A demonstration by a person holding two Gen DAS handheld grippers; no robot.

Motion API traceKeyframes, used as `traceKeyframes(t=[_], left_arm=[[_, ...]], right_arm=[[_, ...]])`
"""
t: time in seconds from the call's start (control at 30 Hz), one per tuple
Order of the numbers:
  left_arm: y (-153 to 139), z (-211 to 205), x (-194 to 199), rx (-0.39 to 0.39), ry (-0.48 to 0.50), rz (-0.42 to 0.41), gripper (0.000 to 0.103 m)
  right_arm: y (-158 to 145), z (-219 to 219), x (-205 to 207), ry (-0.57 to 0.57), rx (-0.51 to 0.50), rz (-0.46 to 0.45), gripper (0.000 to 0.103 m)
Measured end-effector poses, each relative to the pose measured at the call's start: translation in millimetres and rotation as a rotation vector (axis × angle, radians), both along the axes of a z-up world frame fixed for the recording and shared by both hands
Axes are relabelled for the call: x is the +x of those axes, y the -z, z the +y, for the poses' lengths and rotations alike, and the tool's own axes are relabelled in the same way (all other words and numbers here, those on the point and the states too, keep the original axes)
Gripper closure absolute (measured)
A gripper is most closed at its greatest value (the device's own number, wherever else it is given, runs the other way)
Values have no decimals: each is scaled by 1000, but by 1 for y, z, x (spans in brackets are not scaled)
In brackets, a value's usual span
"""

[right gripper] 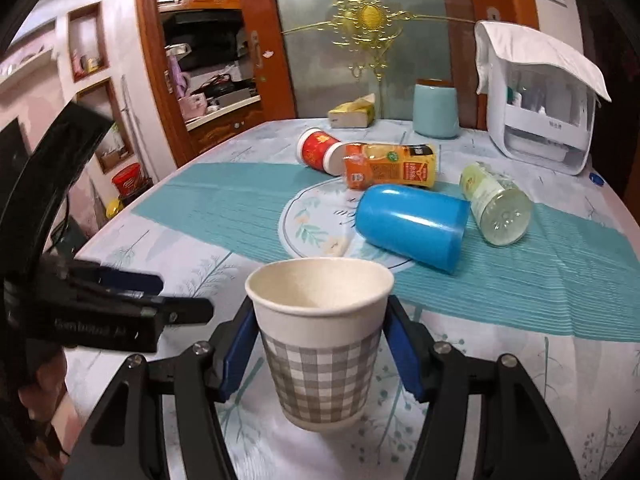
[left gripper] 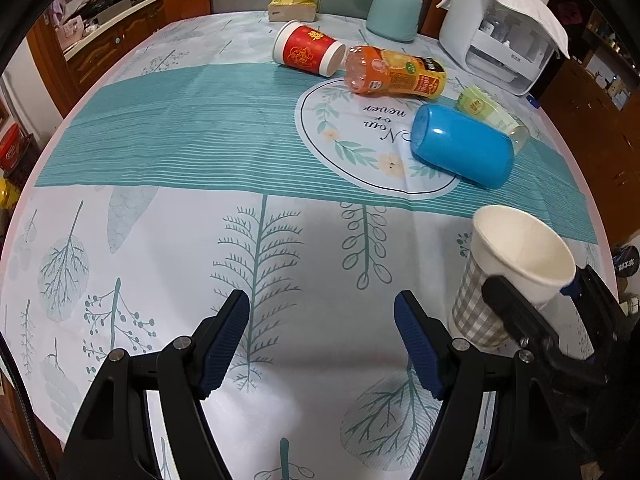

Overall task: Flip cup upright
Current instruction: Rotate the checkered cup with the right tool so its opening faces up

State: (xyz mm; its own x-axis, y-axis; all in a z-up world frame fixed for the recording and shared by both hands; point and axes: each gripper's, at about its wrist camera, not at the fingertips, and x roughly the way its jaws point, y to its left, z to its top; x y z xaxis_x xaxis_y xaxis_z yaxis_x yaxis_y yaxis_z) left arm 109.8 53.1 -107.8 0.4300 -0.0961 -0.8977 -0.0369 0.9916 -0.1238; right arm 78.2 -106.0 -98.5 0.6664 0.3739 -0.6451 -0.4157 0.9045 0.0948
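Nearest, the right claw [right gripper: 320, 344] grips the checked paper cup [right gripper: 322, 354] between its blue pads, mouth up and close to upright, its base at or just above the patterned surface [right gripper: 520, 360], while the left claw [left gripper: 322, 340] hovers beside it with its jaws spread wide and nothing between them. Farther out on the teal band lie a blue cup [right gripper: 412, 226] on its side, a pale green bottle [right gripper: 494, 204] just beside it, an orange bottle [right gripper: 390, 166] and a red cup [right gripper: 318, 150], also tipped over. At the far edge stand a tissue box [right gripper: 352, 114], a light blue canister [right gripper: 436, 110] and a white appliance [right gripper: 540, 120].
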Motion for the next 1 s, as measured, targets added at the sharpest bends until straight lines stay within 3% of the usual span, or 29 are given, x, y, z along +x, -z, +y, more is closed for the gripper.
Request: traceKeyframes(t=[0.13, 0.47, 0.6, 1.0], left_arm=[[-1, -2, -3, 6, 6, -3, 30], [-9, -8, -12, 9, 31, -24, 30], [-13, -11, -18, 22, 45, -34, 30], [-20, -17, -49, 32, 66, -42, 29]], right_arm=[[-1, -1, -16, 4, -17, -43, 39], [2, 0, -32, 7, -76, -24, 36], [4, 5, -34, 8, -121, -2, 24], [-14, -1, -62, 47, -113, 24, 23]])
